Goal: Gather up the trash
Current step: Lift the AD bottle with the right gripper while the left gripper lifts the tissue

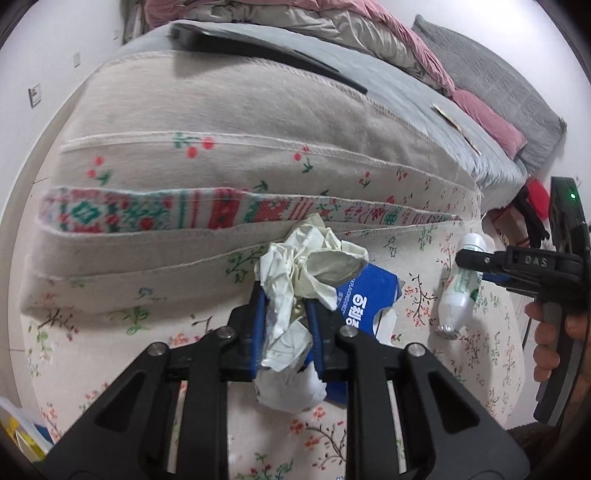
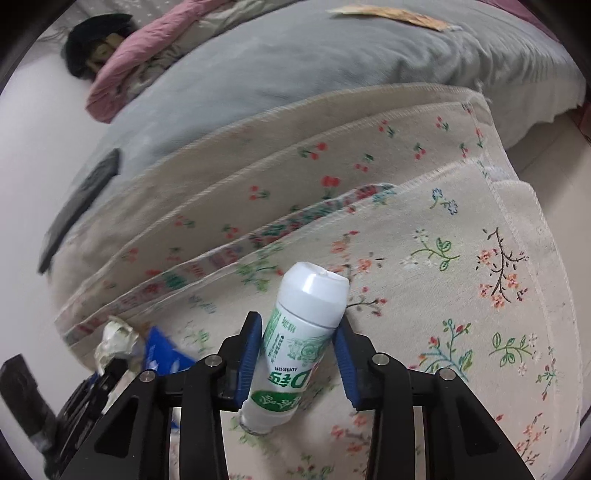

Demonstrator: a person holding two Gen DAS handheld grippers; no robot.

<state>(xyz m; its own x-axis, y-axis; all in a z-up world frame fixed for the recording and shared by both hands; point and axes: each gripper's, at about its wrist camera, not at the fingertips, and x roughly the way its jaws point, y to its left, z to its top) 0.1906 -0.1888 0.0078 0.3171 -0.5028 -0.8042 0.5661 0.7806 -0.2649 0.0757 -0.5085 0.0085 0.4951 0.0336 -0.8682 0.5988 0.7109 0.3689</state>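
Observation:
My left gripper (image 1: 284, 310) is shut on a crumpled white paper wad (image 1: 303, 273), held over the floral blanket. A blue carton (image 1: 369, 299) lies just right of it on the blanket. A white bottle with a green label (image 2: 295, 343) lies on the blanket between my right gripper's (image 2: 299, 332) blue pads; the jaws stand around it, the left pad touching, the right pad at its edge. In the left wrist view the bottle (image 1: 460, 291) lies under the right gripper (image 1: 476, 260). The wad (image 2: 114, 339) and carton (image 2: 162, 354) show at lower left in the right wrist view.
Folded patterned blankets (image 1: 229, 155) are stacked ahead on a grey bed (image 2: 295, 66). A dark flat object (image 1: 258, 44) lies on the bed. Pink and grey bedding (image 1: 491, 92) lies behind. A scrap of paper (image 2: 388, 14) lies on the bed.

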